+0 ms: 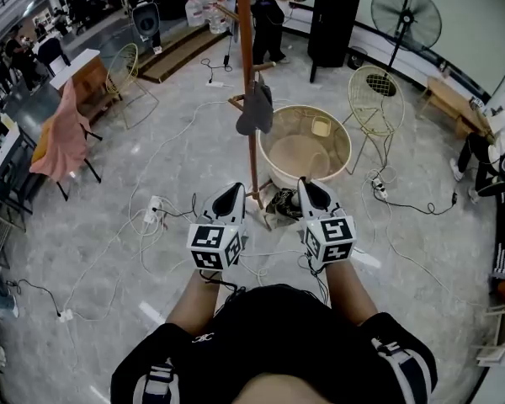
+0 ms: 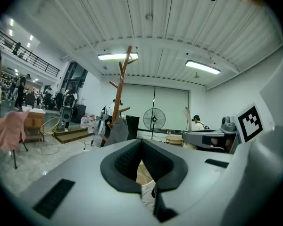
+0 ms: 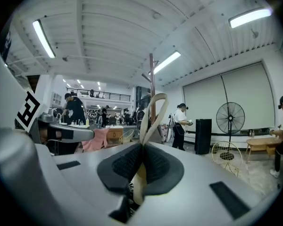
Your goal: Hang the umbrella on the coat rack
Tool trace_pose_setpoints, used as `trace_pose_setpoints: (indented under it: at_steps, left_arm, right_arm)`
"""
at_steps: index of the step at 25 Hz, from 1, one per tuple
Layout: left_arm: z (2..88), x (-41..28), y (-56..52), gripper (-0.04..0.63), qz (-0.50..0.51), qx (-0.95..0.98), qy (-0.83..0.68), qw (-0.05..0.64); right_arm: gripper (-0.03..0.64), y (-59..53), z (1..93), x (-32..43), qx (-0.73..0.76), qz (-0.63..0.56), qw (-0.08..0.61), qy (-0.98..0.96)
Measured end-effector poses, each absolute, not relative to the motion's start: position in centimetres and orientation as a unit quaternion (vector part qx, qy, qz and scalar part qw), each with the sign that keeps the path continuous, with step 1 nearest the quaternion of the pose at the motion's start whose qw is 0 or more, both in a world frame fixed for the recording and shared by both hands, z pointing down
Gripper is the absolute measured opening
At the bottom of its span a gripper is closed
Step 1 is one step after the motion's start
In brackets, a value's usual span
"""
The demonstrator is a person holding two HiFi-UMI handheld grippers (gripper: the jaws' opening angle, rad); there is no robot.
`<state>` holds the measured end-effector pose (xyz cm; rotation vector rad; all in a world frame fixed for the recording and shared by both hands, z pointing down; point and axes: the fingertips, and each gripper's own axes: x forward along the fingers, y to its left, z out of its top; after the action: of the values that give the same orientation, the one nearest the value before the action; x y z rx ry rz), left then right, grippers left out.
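**A:** Where's the umbrella (image 3: 130, 191)?

**B:** Its cream strap loop (image 3: 155, 109) is pinched in the right tongs (image 3: 142, 147), which are clenched on it. The loop stands up above the pads. A dark patterned bit of the umbrella shows just below them, and the rest is hidden.

**A:** And the left tongs (image 2: 142, 142)?

**B:** Pressed together at the tips with nothing between them, level with the right pair.

**A:** The coat rack (image 1: 251, 74)?

**B:** Upright on the floor ahead of both tongs and apart from them. A grey cloth item (image 1: 254, 112) hangs from one peg.
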<state>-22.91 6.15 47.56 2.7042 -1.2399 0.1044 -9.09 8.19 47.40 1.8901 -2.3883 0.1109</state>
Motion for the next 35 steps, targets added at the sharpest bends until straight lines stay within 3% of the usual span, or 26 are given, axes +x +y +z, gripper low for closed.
trace_pose_setpoints:
  at_steps: [22, 35]
  left_arm:
    - [49.2, -31.8, 8.2, 0.015, 0.022, 0.917, -0.383, 0.105]
    - [49.1, -30.1, 4.3, 0.015, 0.018, 0.918, -0.388, 0.082]
  right_arm:
    - [0.018, 11.0, 46.1, -15.1, 0.663, 0.004, 0.073, -0.745]
    - [0.018, 7.1, 46.5, -12.8, 0.662, 0.001, 0.059, -0.747]
